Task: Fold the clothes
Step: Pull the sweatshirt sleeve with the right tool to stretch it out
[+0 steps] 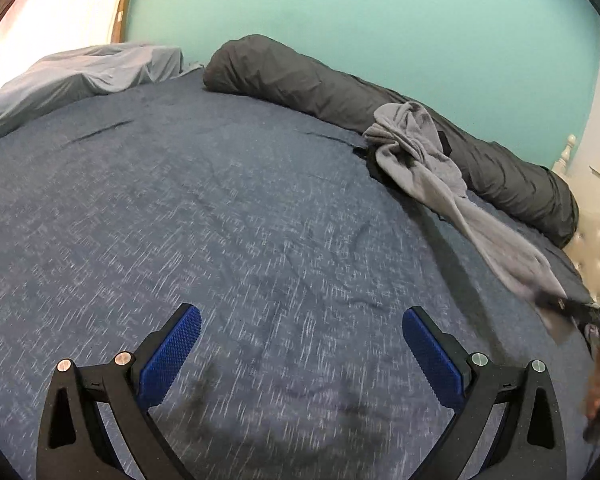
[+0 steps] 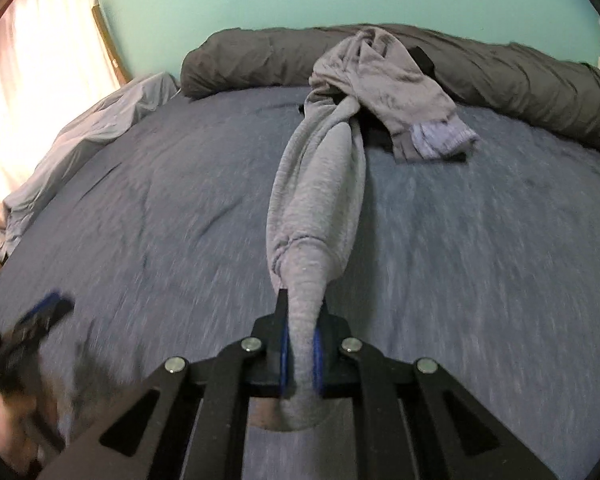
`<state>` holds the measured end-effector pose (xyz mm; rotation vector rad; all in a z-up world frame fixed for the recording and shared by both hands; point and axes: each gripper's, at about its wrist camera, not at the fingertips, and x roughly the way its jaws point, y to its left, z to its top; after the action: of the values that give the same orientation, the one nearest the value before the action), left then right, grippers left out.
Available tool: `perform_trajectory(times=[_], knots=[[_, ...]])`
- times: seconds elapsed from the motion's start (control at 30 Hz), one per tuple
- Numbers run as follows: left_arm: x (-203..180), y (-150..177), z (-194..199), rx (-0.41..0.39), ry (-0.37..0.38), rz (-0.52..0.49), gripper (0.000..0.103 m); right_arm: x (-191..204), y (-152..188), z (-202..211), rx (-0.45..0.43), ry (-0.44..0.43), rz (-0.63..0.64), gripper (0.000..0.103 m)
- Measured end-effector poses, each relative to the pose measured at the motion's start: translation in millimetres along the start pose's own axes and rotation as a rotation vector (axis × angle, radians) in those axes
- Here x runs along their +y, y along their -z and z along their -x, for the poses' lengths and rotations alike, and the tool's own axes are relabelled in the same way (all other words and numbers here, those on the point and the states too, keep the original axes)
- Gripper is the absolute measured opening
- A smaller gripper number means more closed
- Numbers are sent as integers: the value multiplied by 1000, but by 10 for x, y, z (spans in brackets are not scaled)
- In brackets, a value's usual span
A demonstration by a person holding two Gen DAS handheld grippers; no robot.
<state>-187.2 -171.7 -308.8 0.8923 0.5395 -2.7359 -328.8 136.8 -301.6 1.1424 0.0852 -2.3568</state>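
Observation:
A grey sweatshirt (image 2: pixel 320 184) lies bunched on the blue bedspread (image 2: pixel 480 260), one sleeve stretched out from the heap toward me. My right gripper (image 2: pixel 300 332) is shut on that sleeve's cuff, which hangs through the blue pads. In the left wrist view the same grey sweatshirt (image 1: pixel 416 152) runs from the heap down to the right, where the right gripper (image 1: pixel 576 312) shows blurred. My left gripper (image 1: pixel 300 316) hovers open over bare bedspread (image 1: pixel 220 220), nothing between its blue pads (image 1: pixel 172 356). It appears blurred at the lower left of the right wrist view as the left gripper (image 2: pixel 40 316).
A rolled dark grey duvet (image 1: pixel 380 100) lies along the far edge against the teal wall. A dark garment (image 2: pixel 376 136) peeks out under the sweatshirt heap. A pale blue sheet (image 1: pixel 80 72) is heaped at the far left by a bright curtain. A white tufted headboard (image 1: pixel 596 248) stands on the right.

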Motion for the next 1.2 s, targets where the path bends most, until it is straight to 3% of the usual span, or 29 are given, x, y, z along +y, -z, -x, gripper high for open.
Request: perform_trajectory(times=[0.53, 0.7, 0.97, 1.07, 1.1, 1.13, 1.2], knots=[[-92, 264, 846, -65, -19, -58, 103, -154, 1343, 1701, 21, 70, 85, 8], [-88, 408, 1057, -60, -14, -59, 103, -523, 1673, 2122, 6, 134, 10, 8], [-18, 489, 1078, -47, -33, -69, 103, -1235, 1888, 2260, 48, 253, -167, 10], [24, 473, 1022, -39, -35, -59, 103, -1293, 1811, 2186, 48, 298, -204, 16], [26, 469, 1004, -37, -35, -60, 103, -1285, 1759, 2143, 49, 309, -207, 25], [25, 457, 985, -36, -34, -60, 103, -1285, 1712, 2108, 49, 319, -212, 41], [12, 440, 960, -37, -32, -59, 103, -1327, 1648, 2081, 41, 338, -229, 48]])
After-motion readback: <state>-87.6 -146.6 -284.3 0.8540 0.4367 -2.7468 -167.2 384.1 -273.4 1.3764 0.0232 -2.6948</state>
